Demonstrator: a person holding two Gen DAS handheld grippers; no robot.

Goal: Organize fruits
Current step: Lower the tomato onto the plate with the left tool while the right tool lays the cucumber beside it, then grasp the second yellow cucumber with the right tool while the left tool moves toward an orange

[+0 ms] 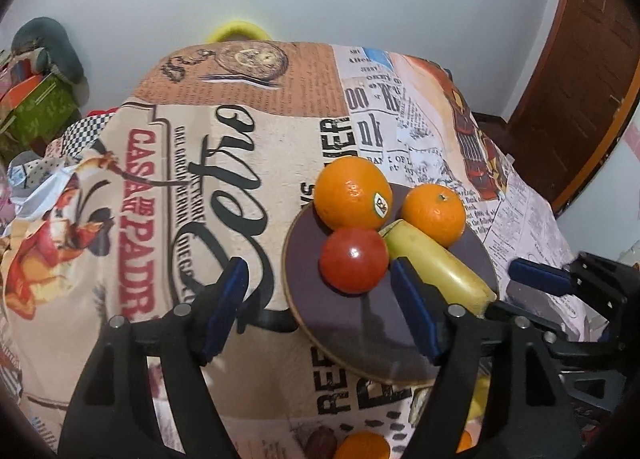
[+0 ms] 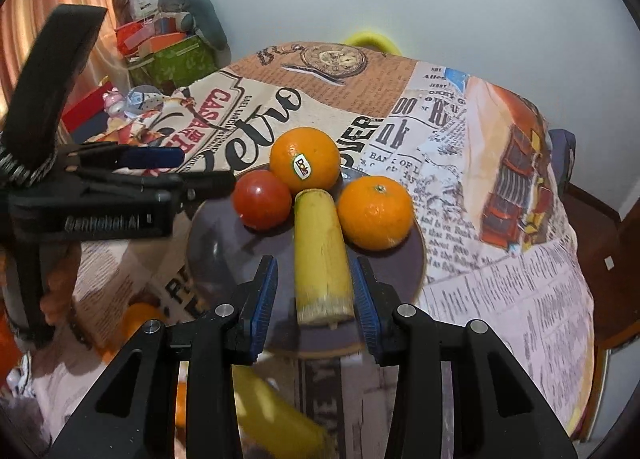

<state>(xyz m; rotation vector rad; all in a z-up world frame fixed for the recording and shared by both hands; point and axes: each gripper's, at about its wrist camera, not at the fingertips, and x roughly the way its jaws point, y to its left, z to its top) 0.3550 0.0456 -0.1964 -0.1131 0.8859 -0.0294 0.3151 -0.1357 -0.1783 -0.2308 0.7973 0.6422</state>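
Right gripper (image 2: pixel 315 295) is spread just wider than the banana (image 2: pixel 322 255) on the plate (image 2: pixel 404 275), gripping nothing; the jaws should be backed off straight, untouched.

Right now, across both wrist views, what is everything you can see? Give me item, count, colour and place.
round dark purple plate: 1, purple-brown, on the printed tablecloth
large orange with a sticker: 1, orange, far side of the plate
smaller orange: 1, orange, plate's right side
round red fruit: 1, red, plate's left side
cut yellow banana piece: 1, yellow, plate centre, between the right fingers
retro newspaper-print tablecloth: 1, beige and orange, covers the table
more fruit: orange and yellow, near table edge, partly hidden
left gripper: open, over the plate's near-left part
right gripper: open, fingers either side of the banana piece
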